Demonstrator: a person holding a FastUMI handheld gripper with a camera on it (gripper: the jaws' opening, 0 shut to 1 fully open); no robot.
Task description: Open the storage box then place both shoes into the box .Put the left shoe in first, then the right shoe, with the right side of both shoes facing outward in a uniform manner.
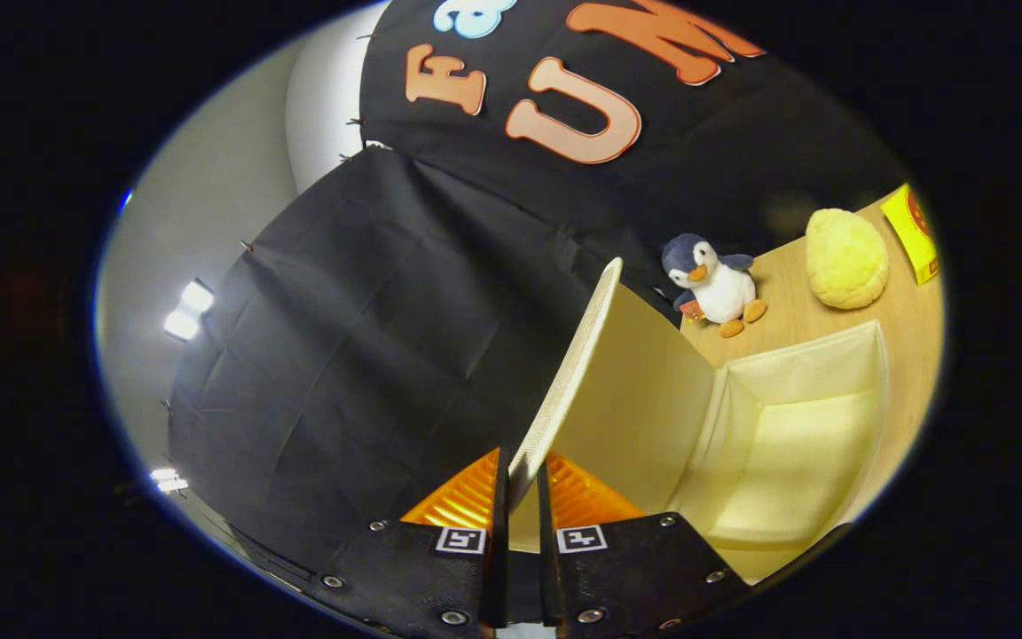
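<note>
My gripper (522,479) is shut on the edge of the storage box's lid (631,390), a cream fabric panel with a woven outer face. The lid stands raised, swung well up from the box. To the right of the lid the storage box (866,355) lies open, and its pale cream inside shows with nothing in it. The view is tilted, so the wooden table (795,333) runs up the right side.
A plush penguin (713,284) stands on the table beyond the box. A round yellow plush (846,258) lies further along, with a yellow carton (912,232) past it. Black cloth walls close the booth behind the lid.
</note>
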